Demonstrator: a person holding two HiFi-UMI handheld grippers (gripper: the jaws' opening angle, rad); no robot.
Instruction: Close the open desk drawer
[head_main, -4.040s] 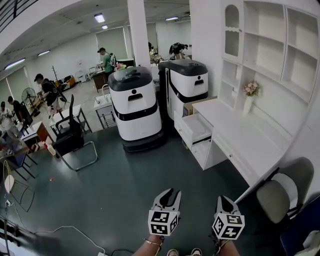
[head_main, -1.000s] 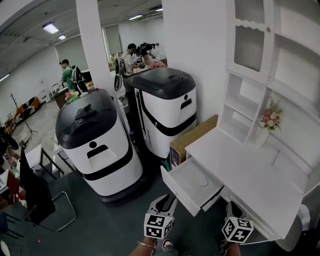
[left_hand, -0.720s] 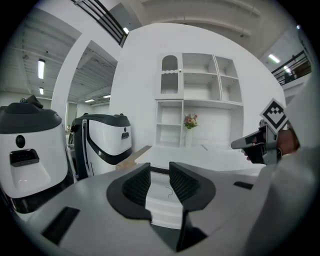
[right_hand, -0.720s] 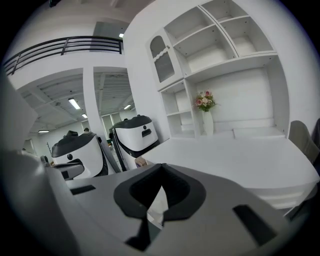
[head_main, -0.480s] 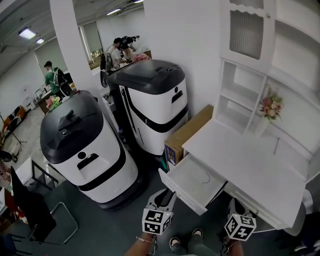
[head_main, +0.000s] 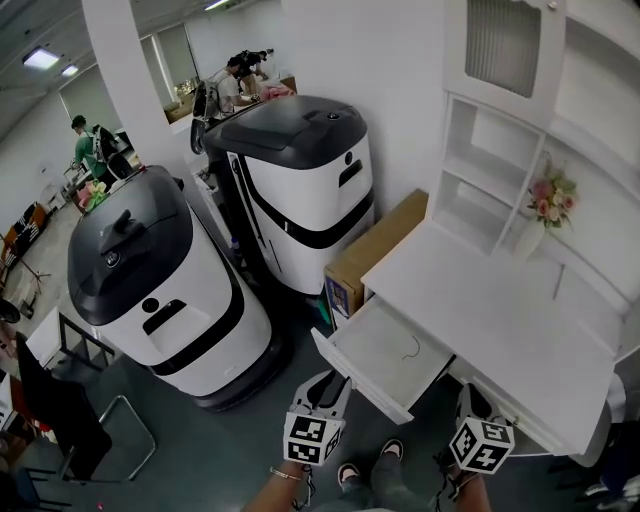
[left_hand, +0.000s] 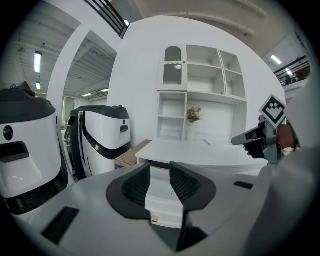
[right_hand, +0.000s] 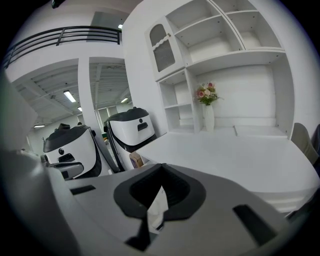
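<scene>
The white desk (head_main: 500, 320) has its top drawer (head_main: 385, 355) pulled out toward me, nearly empty, with its front panel (head_main: 355, 378) facing my grippers. My left gripper (head_main: 328, 388) hovers just short of that front panel. In the left gripper view its jaws are opening with nothing between them, and the drawer (left_hand: 162, 195) shows through the gap of the left gripper (left_hand: 160, 167). My right gripper (head_main: 470, 400) sits to the right, below the desk edge. In the right gripper view the right gripper (right_hand: 161, 169) has its tips together and holds nothing, and the desk top (right_hand: 225, 155) stretches ahead.
Two tall white-and-black machines (head_main: 160, 290) (head_main: 300, 180) stand left of the desk. A cardboard box (head_main: 375, 250) is wedged against the desk's side. A shelf hutch (head_main: 500, 190) with a flower vase (head_main: 545, 205) rises on the desk. My feet (head_main: 365, 475) show below.
I have walked up to the desk, so the drawer now lies closer under both grippers. Both grippers have shifted forward and slightly lower toward it.
</scene>
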